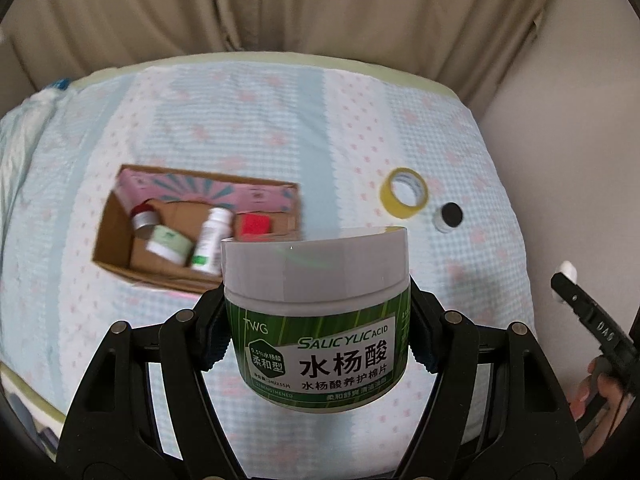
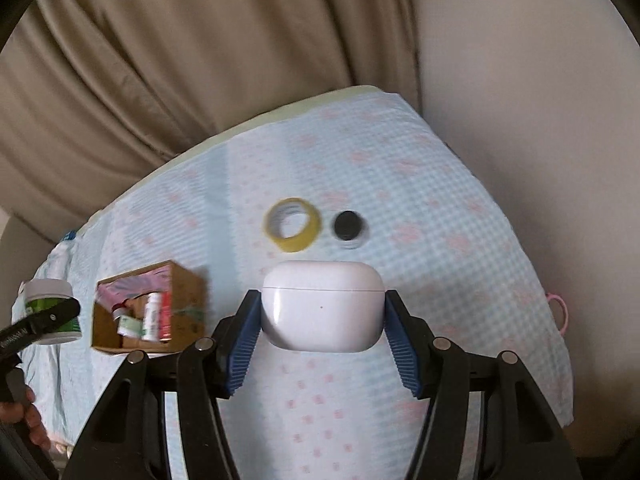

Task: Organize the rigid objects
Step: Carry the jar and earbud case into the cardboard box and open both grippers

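Note:
My left gripper (image 1: 316, 320) is shut on a green-labelled salicylic acid jar (image 1: 318, 320) with a white lid, held above the bed; the jar also shows in the right wrist view (image 2: 52, 312). My right gripper (image 2: 322, 320) is shut on a white earbuds case (image 2: 322, 304), held above the bed. A cardboard box (image 1: 116, 236) lies to the left and holds a small silver-and-red jar (image 1: 143, 216), a green-and-white jar (image 1: 168, 245), a white bottle (image 1: 210, 240) and a red item (image 1: 253, 226). The box also shows in the right wrist view (image 2: 188, 300).
A yellow tape roll (image 1: 404, 192) (image 2: 292, 230) and a small black-lidded jar (image 1: 449, 216) (image 2: 348, 226) lie on the blue checked bedspread (image 1: 280, 132). Beige curtains (image 1: 200, 4) hang behind the bed. A pink ring (image 2: 560, 312) hangs at the bed's right edge.

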Demonstrator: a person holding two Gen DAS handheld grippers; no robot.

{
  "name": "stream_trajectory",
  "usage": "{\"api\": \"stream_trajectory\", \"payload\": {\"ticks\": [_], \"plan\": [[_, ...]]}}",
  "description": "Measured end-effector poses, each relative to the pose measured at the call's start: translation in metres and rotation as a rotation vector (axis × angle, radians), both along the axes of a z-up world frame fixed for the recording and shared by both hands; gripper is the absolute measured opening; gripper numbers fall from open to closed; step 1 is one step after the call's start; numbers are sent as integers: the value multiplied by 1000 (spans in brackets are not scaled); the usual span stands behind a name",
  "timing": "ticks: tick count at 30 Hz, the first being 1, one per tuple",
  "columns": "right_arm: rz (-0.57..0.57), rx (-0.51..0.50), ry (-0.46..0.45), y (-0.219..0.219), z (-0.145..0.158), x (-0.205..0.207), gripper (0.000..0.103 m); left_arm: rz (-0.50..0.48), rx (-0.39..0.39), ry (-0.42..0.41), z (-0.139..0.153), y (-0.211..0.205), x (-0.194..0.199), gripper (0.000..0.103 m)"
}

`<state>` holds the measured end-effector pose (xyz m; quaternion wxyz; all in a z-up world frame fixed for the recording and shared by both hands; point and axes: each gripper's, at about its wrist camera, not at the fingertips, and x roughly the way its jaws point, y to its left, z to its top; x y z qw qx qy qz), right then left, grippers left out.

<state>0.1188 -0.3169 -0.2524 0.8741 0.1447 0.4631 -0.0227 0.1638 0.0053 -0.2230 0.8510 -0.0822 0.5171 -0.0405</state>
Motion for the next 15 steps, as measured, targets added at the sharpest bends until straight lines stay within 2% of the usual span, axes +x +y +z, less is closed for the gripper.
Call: {"api": "stream_trajectory", "payload": {"ticks": [8,15], "plan": [[-31,45,29,106,4,2,56,-31,-45,68,-25,104,-5,69],[-49,58,81,214,-10,19,56,-95,-21,103,-45,197,20,69]]}}
